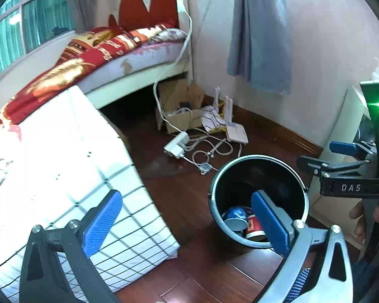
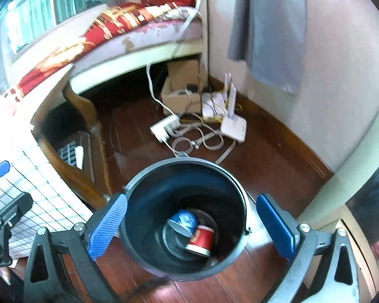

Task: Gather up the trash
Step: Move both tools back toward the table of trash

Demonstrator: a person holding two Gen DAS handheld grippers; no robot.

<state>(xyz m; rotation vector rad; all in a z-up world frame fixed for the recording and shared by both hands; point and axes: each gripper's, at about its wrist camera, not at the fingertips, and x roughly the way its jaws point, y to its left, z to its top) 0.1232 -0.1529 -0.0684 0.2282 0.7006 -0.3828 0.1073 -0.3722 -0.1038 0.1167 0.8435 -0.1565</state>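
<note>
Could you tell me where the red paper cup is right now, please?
The red paper cup lies on its side at the bottom of the black bin, touching the blue cup, low centre in the right wrist view.

A bed (image 1: pixel 128 58) with a red and gold patterned blanket (image 1: pixel 70 63) and a red headboard (image 1: pixel 149 7) fills the upper left of the frame. A grey cloth (image 1: pixel 262 32) hangs on the pale wall at upper right. On the dark wooden floor (image 1: pixel 179 192) at centre lie a cardboard box (image 1: pixel 182 118), a white router (image 1: pixel 236 132), a white power strip (image 1: pixel 176 145) and tangled cables (image 1: pixel 209 151). A white checked cloth (image 1: pixel 63 166) covers the lower left.
</note>
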